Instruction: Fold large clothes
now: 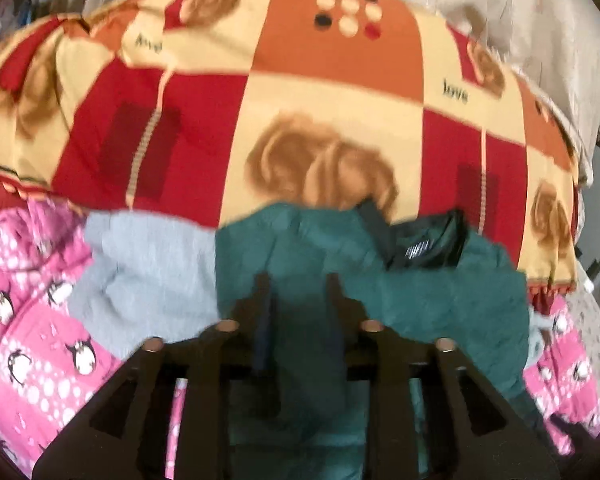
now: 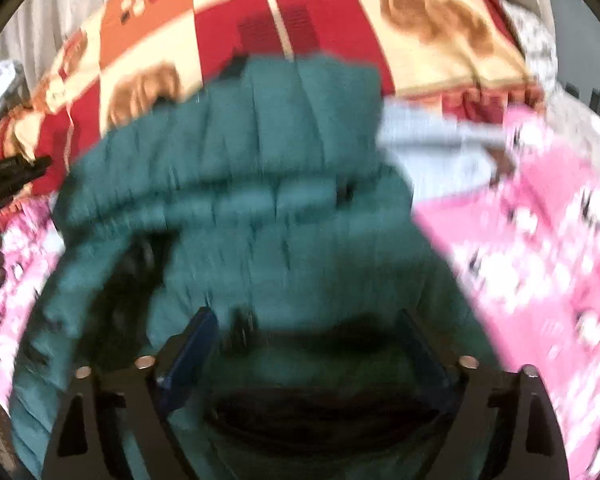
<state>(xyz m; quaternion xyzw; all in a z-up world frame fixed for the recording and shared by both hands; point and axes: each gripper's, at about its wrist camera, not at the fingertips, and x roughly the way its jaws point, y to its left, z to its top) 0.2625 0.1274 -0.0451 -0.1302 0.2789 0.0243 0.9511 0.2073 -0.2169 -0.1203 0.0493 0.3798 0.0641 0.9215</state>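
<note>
A teal quilted jacket [image 1: 420,292] with a black collar label [image 1: 420,244] lies crumpled on the bed. My left gripper [image 1: 298,280] hovers over its left part, its jaws a narrow gap apart with teal cloth showing between them. In the right wrist view the same jacket [image 2: 260,152] fills the middle, blurred by motion. My right gripper [image 2: 308,320] is open wide, its blue-padded fingers [image 2: 192,344] right over the jacket's dark lining. The left gripper [image 2: 12,172] shows at the left edge of the right wrist view.
A grey garment [image 1: 140,264] lies left of the jacket. A pink penguin-print blanket [image 1: 32,320] covers the near bed and also shows in the right wrist view [image 2: 540,260]. A red, orange and cream patchwork quilt [image 1: 300,100] lies behind. A pale curtain [image 1: 500,8] hangs beyond.
</note>
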